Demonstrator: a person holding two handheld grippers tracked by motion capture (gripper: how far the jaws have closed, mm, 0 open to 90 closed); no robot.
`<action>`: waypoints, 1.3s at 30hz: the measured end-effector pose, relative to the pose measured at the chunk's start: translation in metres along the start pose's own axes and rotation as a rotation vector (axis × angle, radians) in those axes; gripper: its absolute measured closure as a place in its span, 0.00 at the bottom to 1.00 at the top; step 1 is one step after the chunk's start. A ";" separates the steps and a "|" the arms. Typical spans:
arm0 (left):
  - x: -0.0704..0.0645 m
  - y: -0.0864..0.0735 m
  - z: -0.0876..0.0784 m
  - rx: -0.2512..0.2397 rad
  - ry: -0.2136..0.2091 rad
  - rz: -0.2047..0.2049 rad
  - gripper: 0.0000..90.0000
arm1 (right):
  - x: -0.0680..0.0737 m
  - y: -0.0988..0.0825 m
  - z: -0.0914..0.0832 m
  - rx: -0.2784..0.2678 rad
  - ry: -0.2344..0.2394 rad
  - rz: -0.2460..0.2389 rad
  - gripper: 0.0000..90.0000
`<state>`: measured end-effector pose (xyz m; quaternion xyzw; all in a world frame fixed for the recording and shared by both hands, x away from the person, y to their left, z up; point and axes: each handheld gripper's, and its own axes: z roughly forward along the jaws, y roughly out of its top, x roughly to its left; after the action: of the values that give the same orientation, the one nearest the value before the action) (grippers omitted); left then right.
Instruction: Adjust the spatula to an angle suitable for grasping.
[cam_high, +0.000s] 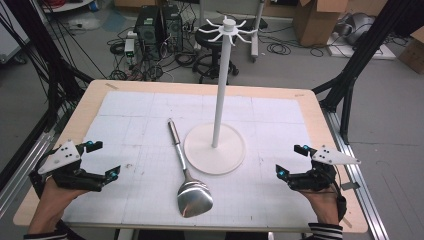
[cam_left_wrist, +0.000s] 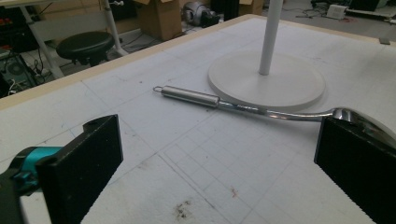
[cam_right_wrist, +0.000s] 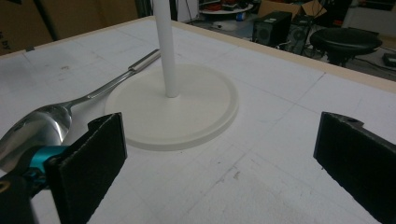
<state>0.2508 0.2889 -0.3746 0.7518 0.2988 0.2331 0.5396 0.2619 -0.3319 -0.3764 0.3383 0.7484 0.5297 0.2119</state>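
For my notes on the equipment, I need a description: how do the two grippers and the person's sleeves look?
Both the left gripper and the right gripper are black, each with two flat, ribbed black jaws, teal accents near the jaw mounts, and a grey three-cornered plate on top. Striped sleeve cuffs, dark and light, show at the person's wrists.

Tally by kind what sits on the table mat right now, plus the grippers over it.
Metal spatula: 1
White hook stand: 1
Grippers: 2, left gripper and right gripper, both open, holding nothing
Total: 4
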 end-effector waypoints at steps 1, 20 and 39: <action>0.000 0.000 0.000 -0.001 0.001 -0.001 0.02 | 0.000 0.000 0.000 -0.003 0.003 0.001 0.02; 0.001 0.003 0.009 -0.016 -0.034 0.023 0.02 | -0.005 -0.005 -0.006 0.004 -0.011 0.015 0.02; -0.010 0.054 0.035 0.123 -0.146 0.153 0.02 | -0.003 -0.002 -0.007 0.001 -0.010 0.003 0.02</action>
<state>0.2779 0.2449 -0.3345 0.8190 0.2142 0.1993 0.4936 0.2586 -0.3386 -0.3758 0.3420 0.7471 0.5278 0.2149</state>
